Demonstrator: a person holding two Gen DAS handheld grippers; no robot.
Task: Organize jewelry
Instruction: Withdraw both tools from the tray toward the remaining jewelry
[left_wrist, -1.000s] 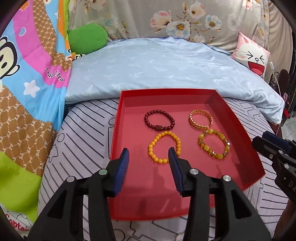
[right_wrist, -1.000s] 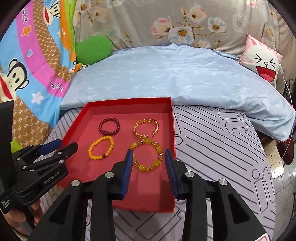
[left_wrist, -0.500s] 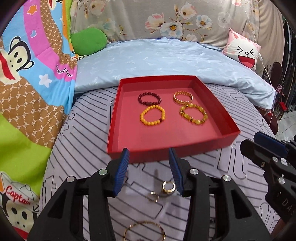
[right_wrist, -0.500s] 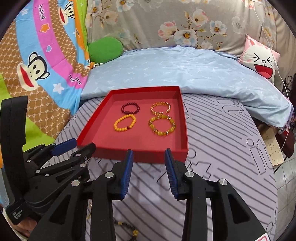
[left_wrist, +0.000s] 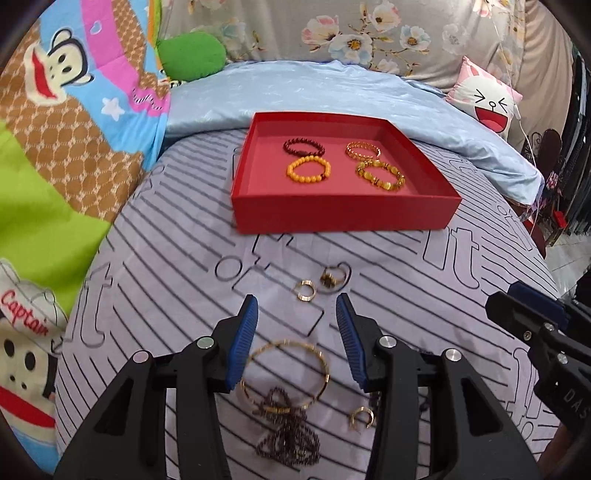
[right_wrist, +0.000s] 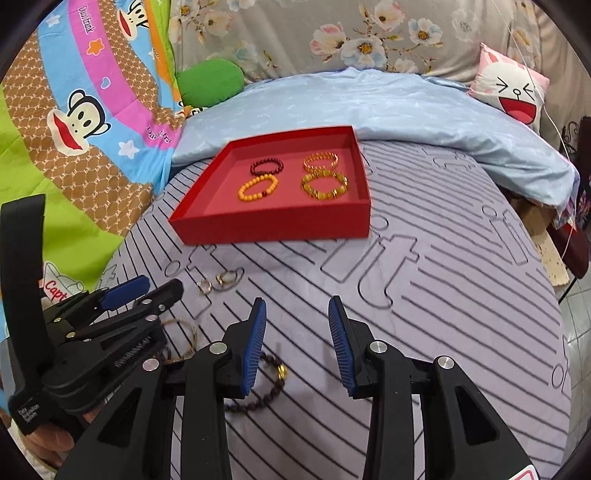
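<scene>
Left gripper (left_wrist: 297, 321) hangs over the striped grey bedsheet (left_wrist: 406, 280), jaws partly apart, nothing between the pads. Right gripper (right_wrist: 297, 317) same: part-open, empty, only sheet under the gap.

Nearest loose jewelry, left wrist view: dark beaded chain (left_wrist: 291, 435) bunched at the bottom, overlapping the near edge of a thin gold bangle (left_wrist: 286, 373) that lies just under and behind the left gripper's fingertips. Small gold open ring (left_wrist: 362, 417) beside the right finger (left_wrist: 351, 347), partly hidden. Just past the tips, a small gold ring (left_wrist: 306, 289) and a second ring with a dark stone (left_wrist: 328, 280), close together, whether touching can't tell.

Right wrist view: dark bead bracelet with gold clasp (right_wrist: 275, 373) beside the left finger, partly hidden.

Further out, red tray (left_wrist: 343, 214) on the sheet, holding four bracelets: orange bead bracelet (left_wrist: 308, 169) front left, yellow-gold chunky bracelet (left_wrist: 380, 176) front right, dark red bead bracelet (left_wrist: 303, 147) back left, gold link bracelet (left_wrist: 363, 150) back right.

Behind, light blue quilt (left_wrist: 314, 88), green cushion (left_wrist: 192, 55), white cartoon pillow (left_wrist: 487, 103).
</scene>
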